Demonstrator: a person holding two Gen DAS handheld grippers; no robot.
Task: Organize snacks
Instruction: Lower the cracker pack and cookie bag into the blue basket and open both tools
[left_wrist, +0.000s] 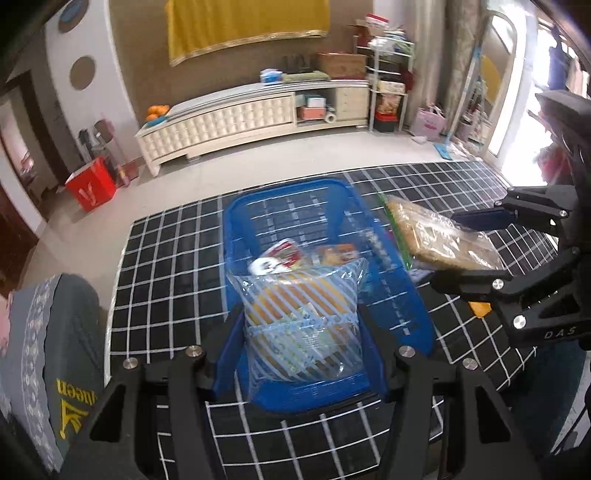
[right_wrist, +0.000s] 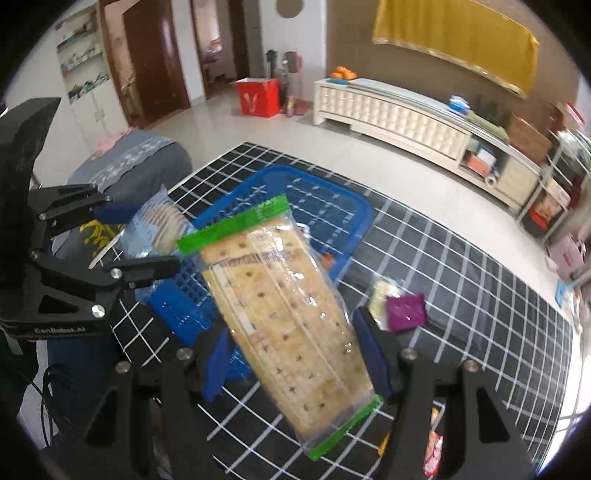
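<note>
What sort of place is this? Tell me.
Most likely a home living room: a long white cabinet stands against the wall, a yellow cloth hangs above it, and a wooden door opens to another room.

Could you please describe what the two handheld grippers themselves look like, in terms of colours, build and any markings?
Both the left gripper and the right gripper are matte black linkage frames joined by silver round-head bolts, with blue finger pads. White lettering marks each body, partly readable as "DAS" and "GenRobot.AI". No sleeves are visible.
</note>
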